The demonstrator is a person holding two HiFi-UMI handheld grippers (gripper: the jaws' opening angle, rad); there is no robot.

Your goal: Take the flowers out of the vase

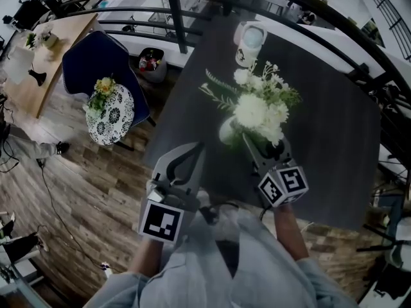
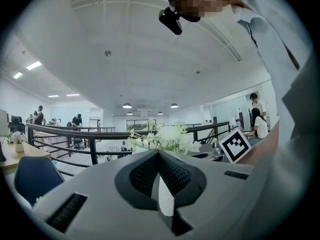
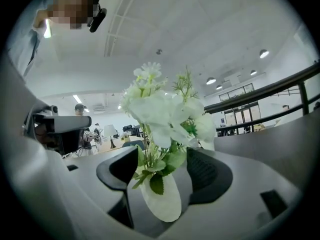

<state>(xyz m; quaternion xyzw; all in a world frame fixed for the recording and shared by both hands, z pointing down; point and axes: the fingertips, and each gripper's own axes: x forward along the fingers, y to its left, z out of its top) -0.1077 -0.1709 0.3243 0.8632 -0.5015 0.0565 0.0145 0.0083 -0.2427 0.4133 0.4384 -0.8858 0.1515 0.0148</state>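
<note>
A bunch of white flowers (image 1: 257, 104) with green sprigs stands in a small white vase (image 1: 226, 132) on the dark table (image 1: 334, 133). My right gripper (image 1: 264, 141) is open, its jaws on either side of the vase's neck and the lower stems. In the right gripper view the vase (image 3: 162, 204) and the leafy stems (image 3: 150, 169) sit between the two dark pads (image 3: 207, 171), which do not press on them; the flowers (image 3: 160, 109) rise above. My left gripper (image 1: 199, 147) is shut and empty, just left of the vase. The flowers (image 2: 167, 136) show beyond its closed tips (image 2: 159, 154).
A white jug-like pot (image 1: 249, 40) stands at the table's far end. Left of the table on the wooden floor is a blue chair (image 1: 96, 59) with a patterned cushion (image 1: 115, 117) and a small bouquet (image 1: 103, 87). Black railings (image 1: 141, 24) run behind.
</note>
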